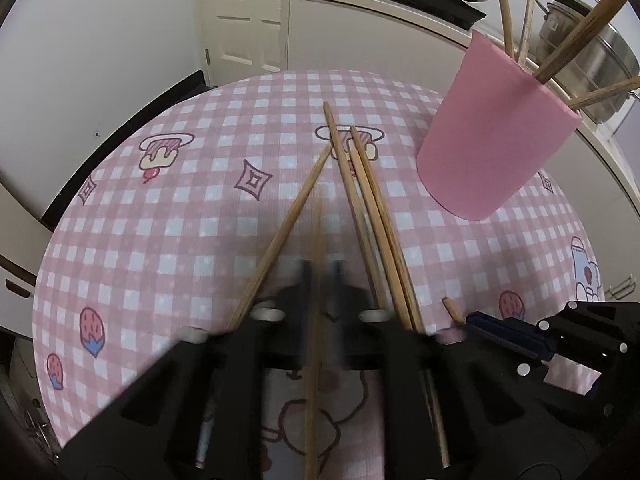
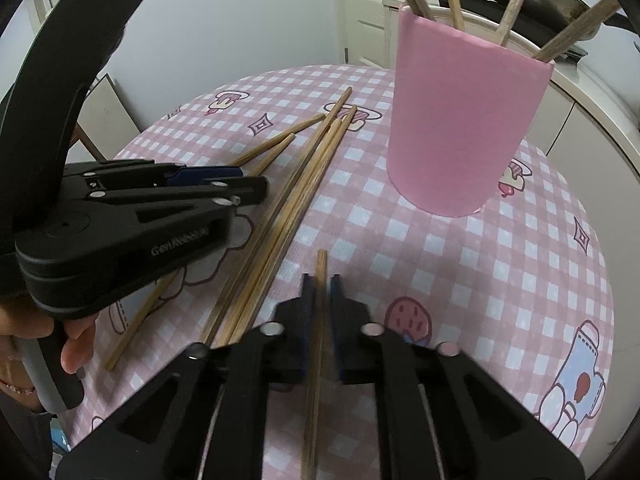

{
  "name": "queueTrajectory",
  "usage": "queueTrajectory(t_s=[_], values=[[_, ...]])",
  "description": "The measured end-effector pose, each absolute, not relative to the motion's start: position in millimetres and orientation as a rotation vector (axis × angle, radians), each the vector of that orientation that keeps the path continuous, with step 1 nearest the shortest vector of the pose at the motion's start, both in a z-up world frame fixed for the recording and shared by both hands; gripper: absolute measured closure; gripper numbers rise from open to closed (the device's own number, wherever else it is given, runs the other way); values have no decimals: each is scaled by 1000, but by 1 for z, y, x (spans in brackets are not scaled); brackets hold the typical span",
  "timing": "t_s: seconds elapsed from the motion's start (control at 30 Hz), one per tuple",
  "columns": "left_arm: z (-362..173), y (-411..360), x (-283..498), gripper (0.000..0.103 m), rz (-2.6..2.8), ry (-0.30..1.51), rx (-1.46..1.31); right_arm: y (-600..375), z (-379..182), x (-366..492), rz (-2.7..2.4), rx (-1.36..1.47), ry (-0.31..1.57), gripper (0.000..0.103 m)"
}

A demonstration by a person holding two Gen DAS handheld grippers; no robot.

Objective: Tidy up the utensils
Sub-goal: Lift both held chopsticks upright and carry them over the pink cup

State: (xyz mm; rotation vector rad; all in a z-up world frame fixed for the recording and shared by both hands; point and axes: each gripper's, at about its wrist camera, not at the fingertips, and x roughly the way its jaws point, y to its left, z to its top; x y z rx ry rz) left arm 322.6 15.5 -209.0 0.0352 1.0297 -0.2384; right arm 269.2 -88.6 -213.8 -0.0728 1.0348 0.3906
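My left gripper [image 1: 323,270] is closed on one thin wooden chopstick [image 1: 316,320], which runs between its black fingers and points forward over the round table with the pink checked cloth [image 1: 168,208]. My right gripper [image 2: 320,284] is also closed on another wooden chopstick [image 2: 316,340], held the same way along its fingers. From the right wrist view I see my left gripper at the left side, low over the cloth. Several loose wooden chopsticks [image 2: 288,208] lie on the cloth between the two grippers, close together. The tall pink cup [image 2: 464,120] stands upright further back on the table, with wooden utensils [image 2: 512,4] already standing in it.
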Motion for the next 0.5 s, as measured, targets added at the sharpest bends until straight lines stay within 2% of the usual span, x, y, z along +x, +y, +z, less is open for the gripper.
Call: queueTrajectory(t_s=[0.23,0.5], values=[[-179,24,299,97,-252,952,-6,-91,-196,259,419,-35,1000,99],[-97,36,245,97,-286,774,-66,-103,-121,222,448,3,817,99]])
